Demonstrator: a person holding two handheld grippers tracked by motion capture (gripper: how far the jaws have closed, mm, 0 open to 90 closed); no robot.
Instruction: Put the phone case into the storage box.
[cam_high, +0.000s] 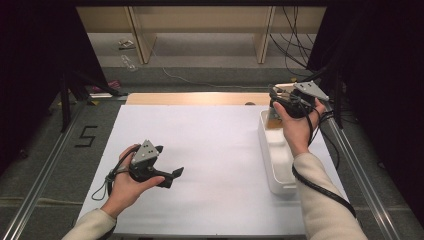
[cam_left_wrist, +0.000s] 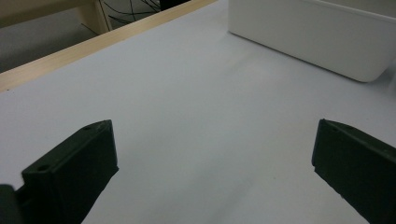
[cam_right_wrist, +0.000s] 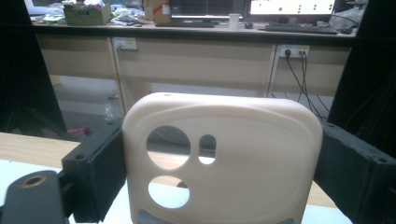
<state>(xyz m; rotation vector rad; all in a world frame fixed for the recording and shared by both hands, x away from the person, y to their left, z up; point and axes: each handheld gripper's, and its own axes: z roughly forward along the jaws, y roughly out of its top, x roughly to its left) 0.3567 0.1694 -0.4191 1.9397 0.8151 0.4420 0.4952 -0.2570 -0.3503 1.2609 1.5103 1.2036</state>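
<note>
My right gripper (cam_right_wrist: 224, 177) is clamped on a cream rubbery phone case w/ round and oval camera cutouts (cam_right_wrist: 224, 158); both black jaws press its side edges, case upright, flat face toward the gripper's camera. In the high view that right gripper (cam_high: 280, 102) is held up over the far end of the white rectangular plastic bin (cam_high: 274, 155), which sits at the right side of the table (cam_high: 210, 150), long side running near-to-far. Case itself is too hidden by my hand there to pick out.

My left gripper (cam_high: 172, 172) is wide open, nothing between the jaws, low over the white table sheet at near left, pointing right toward the bin. Left gripper view: bare white surface between the jaws, bin's side wall (cam_left_wrist: 317, 37) far right, well apart from the gripper. Light wood table edge (cam_high: 195, 98) runs along the far side.
</note>
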